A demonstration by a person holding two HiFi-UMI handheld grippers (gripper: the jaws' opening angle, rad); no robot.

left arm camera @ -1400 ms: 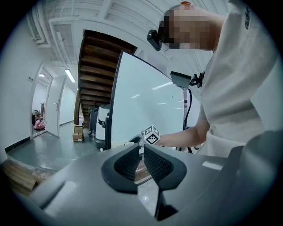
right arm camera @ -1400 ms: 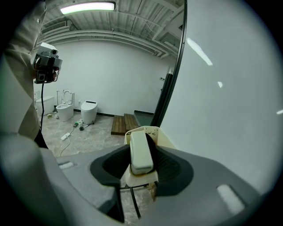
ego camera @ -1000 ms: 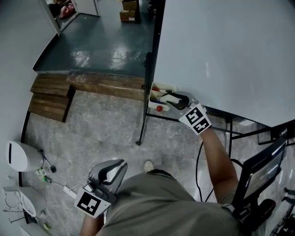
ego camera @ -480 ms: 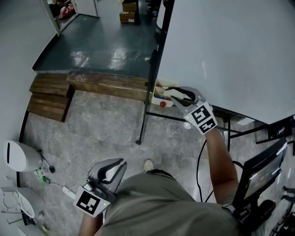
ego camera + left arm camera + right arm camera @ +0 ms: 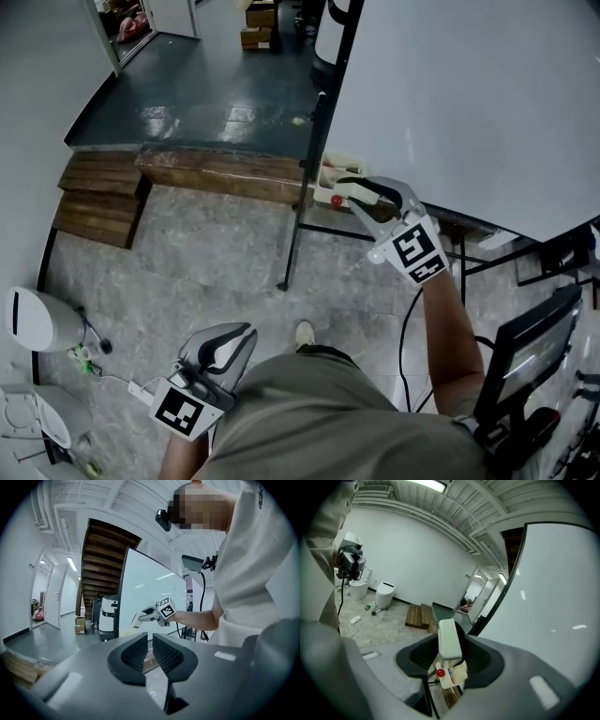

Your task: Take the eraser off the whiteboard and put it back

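The right claw has just come up and away from the tray at the lower corner of the whiteboard. A second ago its tips were down in that tray. Now they sit clear of it and a little toward the person. The claw is clamped on the eraser, a pale block standing upright between the pads, with its top edge above them. In the right gripper view the tray lies below and beyond the eraser, with a red cap showing in it. The eraser is therefore in the air, just beside the tray, touching neither the tray nor the board face.

The left claw hangs low by the person's hip, well apart from the board. Its pads are drawn together with nothing between them, and it seems to have no part in this step.

The take-off half of the task looks done, since the eraser is lifted free and firmly gripped. What remains is the return. That likely means lowering the eraser back to where it sat, keeping it upright so it clears the markers, and letting go only once it rests there.
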